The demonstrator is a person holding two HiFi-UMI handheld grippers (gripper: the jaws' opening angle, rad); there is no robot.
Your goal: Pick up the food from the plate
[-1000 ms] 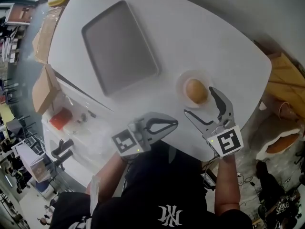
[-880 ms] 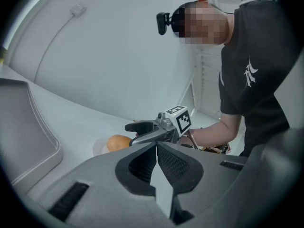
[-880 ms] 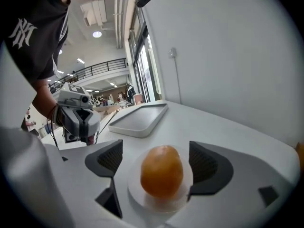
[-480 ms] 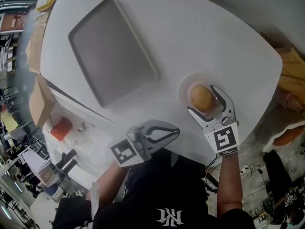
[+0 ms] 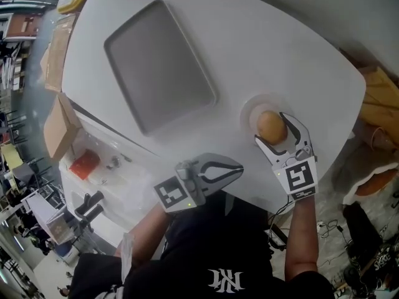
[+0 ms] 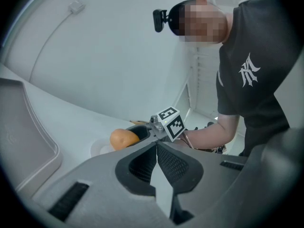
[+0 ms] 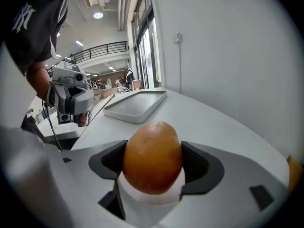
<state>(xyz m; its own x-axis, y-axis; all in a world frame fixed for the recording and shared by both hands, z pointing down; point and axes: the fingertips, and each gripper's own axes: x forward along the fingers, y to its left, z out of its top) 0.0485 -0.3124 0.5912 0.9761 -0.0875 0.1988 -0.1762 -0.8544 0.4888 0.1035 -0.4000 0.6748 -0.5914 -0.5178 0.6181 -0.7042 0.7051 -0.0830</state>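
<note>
clasping the round orange-brown food (image 5: 270, 127) with the right gripper (image 7: 153, 161), after a drawing-in of its jaws just now; pressing a pad to each flank of it, with no gap to be seen. resting on the small white plate (image 5: 249, 108), directly between and beneath those jaws, not lifted off. holding the left gripper (image 6: 156, 148) clenched on nothing, pads flat together, low over the near edge of the white table (image 5: 280, 48), off to the left of the right gripper and well apart from the food. pointing across toward the food and the right gripper's marker cube. lying farther out, ahead of the left gripper and away to the left of the right one: a grey tray (image 5: 159, 67), flat on the table.
</note>
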